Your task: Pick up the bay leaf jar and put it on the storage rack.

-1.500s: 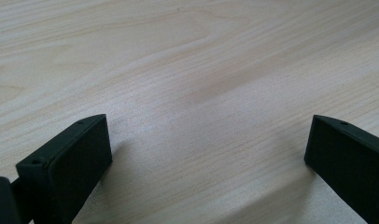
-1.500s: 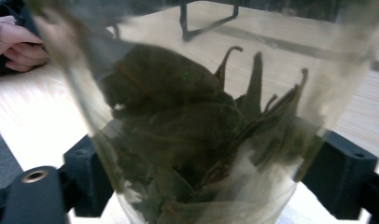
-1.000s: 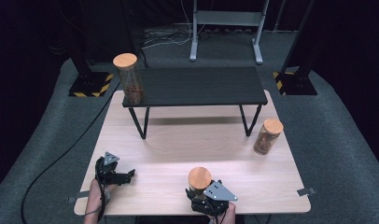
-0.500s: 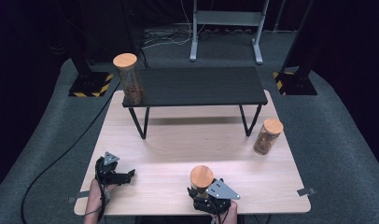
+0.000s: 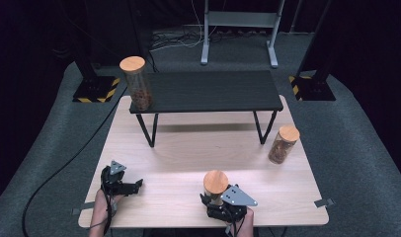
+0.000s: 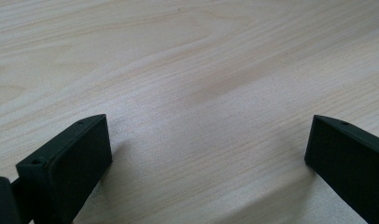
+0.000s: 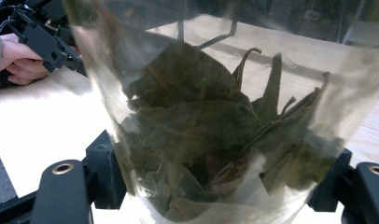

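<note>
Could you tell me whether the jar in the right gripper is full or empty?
Partly full: dried leaves show through the glass jar, clamped between the right gripper fingers.

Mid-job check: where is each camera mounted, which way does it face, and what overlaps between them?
High view: above the person's side, facing forward and down on the wooden table; forearms enter from below.
Left gripper view: on the left gripper, looking down at bare tabletop; its jaws stand wide apart.
Right gripper view: on the right gripper, facing the glass jar of dried leaves clamped between its jaws.
Shared: that jar and the left gripper.
</note>
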The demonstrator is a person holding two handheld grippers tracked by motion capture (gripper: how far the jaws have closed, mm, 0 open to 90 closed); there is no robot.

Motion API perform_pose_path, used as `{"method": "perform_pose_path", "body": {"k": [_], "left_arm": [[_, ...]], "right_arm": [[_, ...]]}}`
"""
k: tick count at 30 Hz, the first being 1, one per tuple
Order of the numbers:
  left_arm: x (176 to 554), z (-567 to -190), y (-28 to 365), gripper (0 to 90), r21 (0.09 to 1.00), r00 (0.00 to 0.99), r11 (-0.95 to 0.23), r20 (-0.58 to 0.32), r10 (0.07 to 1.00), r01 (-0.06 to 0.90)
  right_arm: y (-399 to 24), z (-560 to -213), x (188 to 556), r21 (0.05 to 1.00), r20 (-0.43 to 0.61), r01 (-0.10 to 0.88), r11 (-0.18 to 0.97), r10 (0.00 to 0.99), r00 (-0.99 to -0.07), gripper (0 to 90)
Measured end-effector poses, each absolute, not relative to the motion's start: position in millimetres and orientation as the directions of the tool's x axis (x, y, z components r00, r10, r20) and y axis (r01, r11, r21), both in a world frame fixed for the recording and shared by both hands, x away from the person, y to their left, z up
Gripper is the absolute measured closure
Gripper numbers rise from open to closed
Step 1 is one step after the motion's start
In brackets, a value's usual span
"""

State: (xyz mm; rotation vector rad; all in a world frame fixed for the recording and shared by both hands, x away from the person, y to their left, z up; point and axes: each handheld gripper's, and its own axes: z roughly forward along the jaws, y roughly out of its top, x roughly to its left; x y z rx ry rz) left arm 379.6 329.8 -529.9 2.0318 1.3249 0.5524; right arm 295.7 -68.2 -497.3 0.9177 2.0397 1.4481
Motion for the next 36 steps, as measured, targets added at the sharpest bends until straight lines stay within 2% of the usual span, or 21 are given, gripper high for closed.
{"method": "perform_pose_path", "body": {"k": [36], "left_arm": [[379,-530,329,0.0,0.71,0.399,-0.282,0.001,0.917,0.645]], "right_arm": [[-78,-472,324,0.952,-0.01,0.223,0.21,0.748,-0.663,24.8]]}}
